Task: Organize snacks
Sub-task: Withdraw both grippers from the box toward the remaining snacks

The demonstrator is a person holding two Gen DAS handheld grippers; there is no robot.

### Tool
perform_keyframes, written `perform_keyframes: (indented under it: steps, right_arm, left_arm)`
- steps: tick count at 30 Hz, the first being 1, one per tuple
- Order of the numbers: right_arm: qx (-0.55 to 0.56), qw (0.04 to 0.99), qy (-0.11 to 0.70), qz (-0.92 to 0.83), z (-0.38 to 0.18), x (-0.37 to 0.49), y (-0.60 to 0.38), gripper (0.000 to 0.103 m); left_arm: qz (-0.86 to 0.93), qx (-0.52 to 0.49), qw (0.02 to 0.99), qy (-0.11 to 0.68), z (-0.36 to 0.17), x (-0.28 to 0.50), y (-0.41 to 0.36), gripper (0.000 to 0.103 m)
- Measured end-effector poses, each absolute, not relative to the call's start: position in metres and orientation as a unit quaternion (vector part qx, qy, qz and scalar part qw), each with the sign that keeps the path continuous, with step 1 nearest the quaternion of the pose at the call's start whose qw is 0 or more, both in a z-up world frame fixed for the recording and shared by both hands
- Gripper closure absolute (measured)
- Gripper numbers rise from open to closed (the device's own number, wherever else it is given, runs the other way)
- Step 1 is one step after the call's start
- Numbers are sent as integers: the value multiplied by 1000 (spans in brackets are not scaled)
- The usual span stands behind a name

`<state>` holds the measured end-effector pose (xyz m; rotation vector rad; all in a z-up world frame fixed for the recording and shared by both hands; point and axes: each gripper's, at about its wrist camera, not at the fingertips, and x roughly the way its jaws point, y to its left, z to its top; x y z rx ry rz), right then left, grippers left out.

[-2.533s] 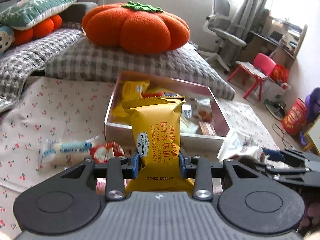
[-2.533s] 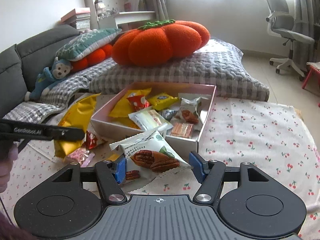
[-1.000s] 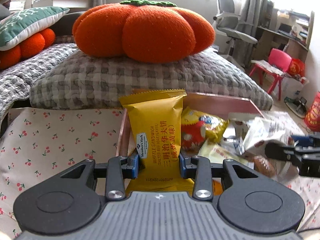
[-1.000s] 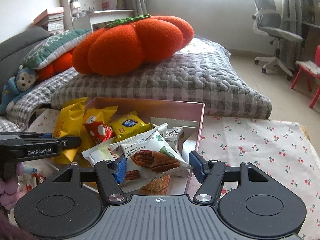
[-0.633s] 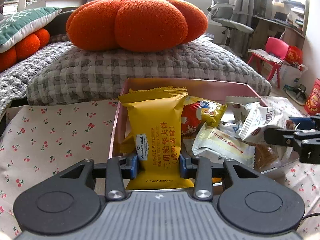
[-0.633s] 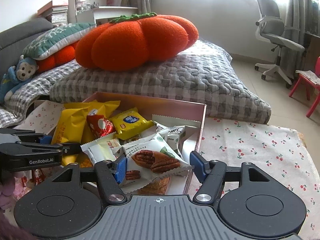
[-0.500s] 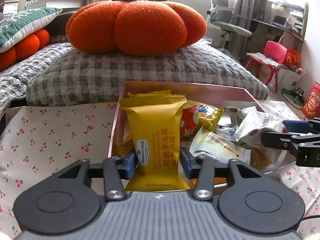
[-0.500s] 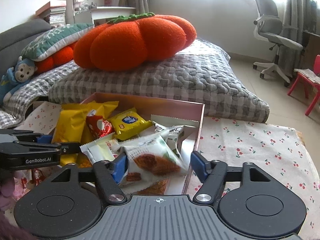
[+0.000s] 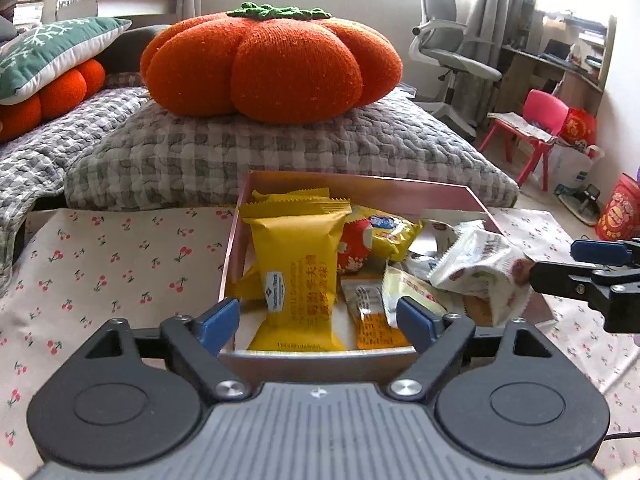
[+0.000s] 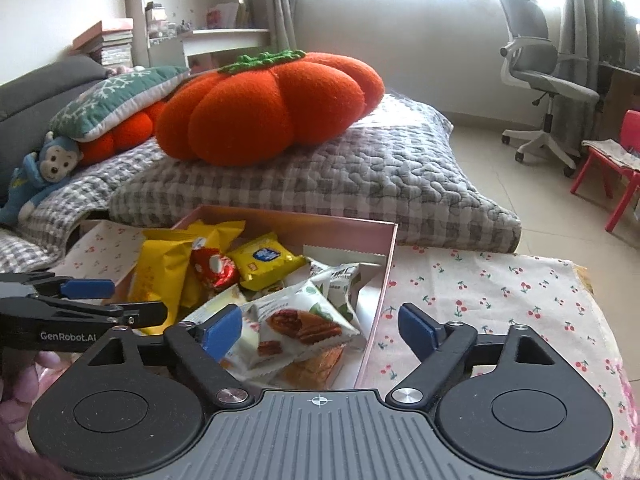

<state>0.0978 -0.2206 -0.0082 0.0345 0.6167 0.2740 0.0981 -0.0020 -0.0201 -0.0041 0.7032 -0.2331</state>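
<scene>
The pink box (image 9: 448,196) hides its near wall behind the hand-held gripper body, and lower snack packets lie buried.

Pecan packet (image 10: 299,326) in box (image 10: 385,264); jaws apart

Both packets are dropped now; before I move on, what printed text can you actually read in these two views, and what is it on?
"GenRobot.AI": side of the left tongs.
Yellow waffle packet in the pink box: logo patch and red Chinese characters, too blurred to read.
Pecan packet and small yellow packet: print too small.
</scene>
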Motion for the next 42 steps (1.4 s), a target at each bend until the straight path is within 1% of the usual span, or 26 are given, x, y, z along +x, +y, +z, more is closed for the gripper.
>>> perform_keyframes:
  steps: [5,8,12,19,29,35,42]
  right_arm:
    - [12,943,304,134,-3,76,-223,9]
    - [11,942,307,136,0,63,-224,7]
    - [9,939,312,141,1,46,-223,5]
    - [0,935,318,155,-1,20,-214,3]
    - [-10,933,319,165,-20,1,-199,2]
    - [-43,933,316,168,-37,-11,-186,1]
    - [-74,922,333,182,-58,-19,-172,1]
  left_arm:
    - [-108,11,930,352,-11,80,-1,10]
    - [-102,19,929,355,-6,68,1,3]
    - [-92,23,927,363,-2,55,6,1]
    - [-69,18,923,378,-3,35,17,1]
    - [-41,10,921,386,-25,8,46,1]
    - [-37,47,924,377,-39,-10,60,1]
    - [-39,57,921,383,-55,-16,75,1]
